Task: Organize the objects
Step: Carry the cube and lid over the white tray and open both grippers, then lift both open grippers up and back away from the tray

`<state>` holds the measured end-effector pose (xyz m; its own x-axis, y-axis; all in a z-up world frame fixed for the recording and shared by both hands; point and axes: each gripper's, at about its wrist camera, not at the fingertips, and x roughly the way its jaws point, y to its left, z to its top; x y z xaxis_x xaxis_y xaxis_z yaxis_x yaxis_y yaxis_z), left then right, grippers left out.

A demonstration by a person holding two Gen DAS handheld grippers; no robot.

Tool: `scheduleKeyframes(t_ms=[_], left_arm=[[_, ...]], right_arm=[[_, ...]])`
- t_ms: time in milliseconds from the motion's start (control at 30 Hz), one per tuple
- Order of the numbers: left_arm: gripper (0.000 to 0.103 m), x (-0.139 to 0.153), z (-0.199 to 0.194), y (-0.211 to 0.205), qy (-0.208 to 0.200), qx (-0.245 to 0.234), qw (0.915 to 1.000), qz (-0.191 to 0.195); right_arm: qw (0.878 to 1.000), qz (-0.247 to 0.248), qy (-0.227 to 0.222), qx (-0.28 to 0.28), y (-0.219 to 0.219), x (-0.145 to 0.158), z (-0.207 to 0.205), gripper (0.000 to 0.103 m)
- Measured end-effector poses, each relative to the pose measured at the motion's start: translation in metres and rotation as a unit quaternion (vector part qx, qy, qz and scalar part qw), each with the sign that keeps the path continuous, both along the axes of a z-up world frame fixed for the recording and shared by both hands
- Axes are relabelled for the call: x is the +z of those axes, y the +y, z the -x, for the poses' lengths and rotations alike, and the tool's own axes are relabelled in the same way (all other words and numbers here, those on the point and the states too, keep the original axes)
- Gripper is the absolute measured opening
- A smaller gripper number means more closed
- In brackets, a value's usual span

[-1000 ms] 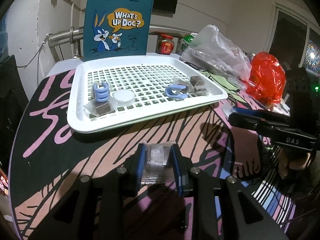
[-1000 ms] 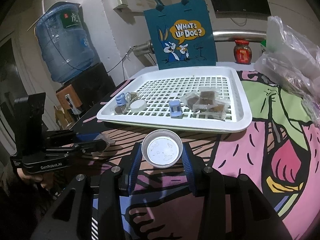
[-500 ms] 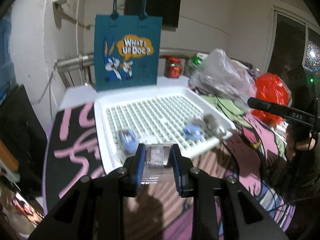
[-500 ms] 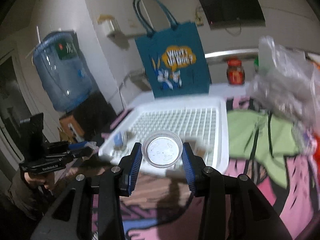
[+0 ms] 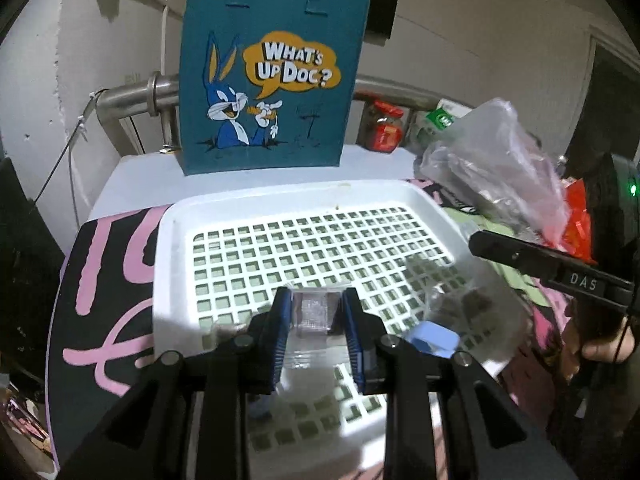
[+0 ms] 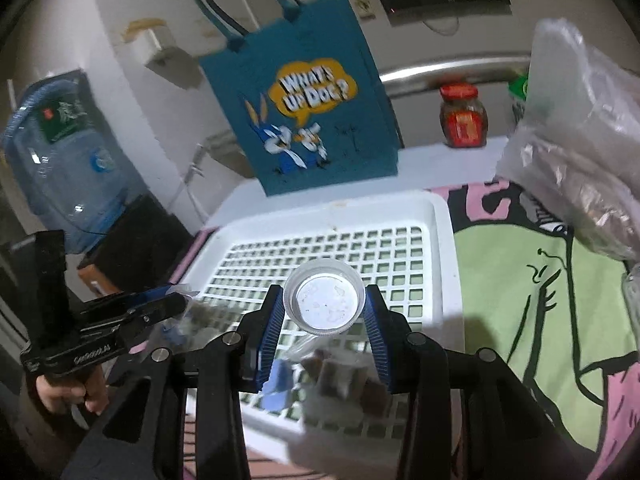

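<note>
My left gripper is shut on a small clear plastic packet and hangs over the near part of the white slotted tray. My right gripper is shut on a round clear lid, also above the tray. Under the right jaws lie wrapped brown blocks and a blue clip. A blue clip and wrapped blocks show right of the left jaws. Each gripper appears in the other's view: the right one, the left one.
A teal "What's Up Doc?" tote bag stands behind the tray. A red-lidded jar, clear plastic bags and a red bag crowd the right. A water bottle stands at left. A patterned cloth covers the table.
Both grippers moved forward and a little up, from above the cloth to above the tray, each keeping its hold. The tray items now lie beneath and beside the jaws.
</note>
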<state>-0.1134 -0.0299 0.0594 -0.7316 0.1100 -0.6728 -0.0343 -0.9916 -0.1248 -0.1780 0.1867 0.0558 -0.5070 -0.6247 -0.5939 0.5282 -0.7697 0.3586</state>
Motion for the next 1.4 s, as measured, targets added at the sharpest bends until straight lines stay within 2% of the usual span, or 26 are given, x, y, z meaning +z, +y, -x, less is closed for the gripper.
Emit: scheduleKeyframes(t_ms=[167,400,533,567,600,633,667,733,833,933,1167,1400], left_arm=[[0.025,-0.011,0.013,0.009,-0.006,0.007,0.9998,0.02],[0.025,-0.034,0.031,0.014,-0.048,0.011,0.9983,0.032],[0.027,-0.037,0.033,0.012,-0.057,0.017,0.9978,0.028],[0.028,-0.038,0.034,0.012,-0.061,0.015,0.9977,0.023],[0.031,-0.038,0.034,0.011,-0.061,0.013,0.9979,0.018],[0.039,-0.037,0.033,0.01,-0.058,0.013,0.9981,0.015],[0.043,-0.036,0.031,0.009,-0.053,0.016,0.9984,0.011],[0.052,-0.028,0.025,0.005,-0.034,0.016,0.9992,-0.011],[0.057,-0.008,0.012,0.002,-0.001,0.01,0.9991,-0.04],[0.063,0.016,-0.006,-0.001,0.037,0.013,0.9981,-0.048],[0.064,0.05,-0.053,-0.014,0.101,0.031,0.9924,-0.064],[0.064,0.06,-0.094,-0.019,0.127,0.045,0.9896,-0.05]], right_arm=[[1.0,-0.03,-0.006,-0.007,-0.01,-0.016,0.014,0.039],[0.995,-0.096,-0.023,-0.018,-0.022,-0.042,0.027,0.039],[0.994,-0.108,-0.027,-0.017,-0.023,-0.047,0.029,0.041],[0.994,-0.105,-0.028,-0.017,-0.022,-0.047,0.029,0.045],[0.995,-0.098,-0.029,-0.015,-0.021,-0.047,0.029,0.047],[0.995,-0.091,-0.029,-0.015,-0.021,-0.045,0.028,0.052],[0.995,-0.089,-0.027,-0.02,-0.019,-0.043,0.027,0.057],[0.997,-0.074,-0.014,-0.028,-0.014,-0.034,0.022,0.059],[0.999,-0.021,0.01,-0.036,0.002,-0.011,0.01,0.068],[0.998,0.021,0.044,-0.048,0.017,0.013,-0.007,0.077],[0.991,0.071,0.103,-0.057,0.042,0.051,-0.059,0.085],[0.988,0.08,0.127,-0.033,0.045,0.058,-0.109,0.085]])
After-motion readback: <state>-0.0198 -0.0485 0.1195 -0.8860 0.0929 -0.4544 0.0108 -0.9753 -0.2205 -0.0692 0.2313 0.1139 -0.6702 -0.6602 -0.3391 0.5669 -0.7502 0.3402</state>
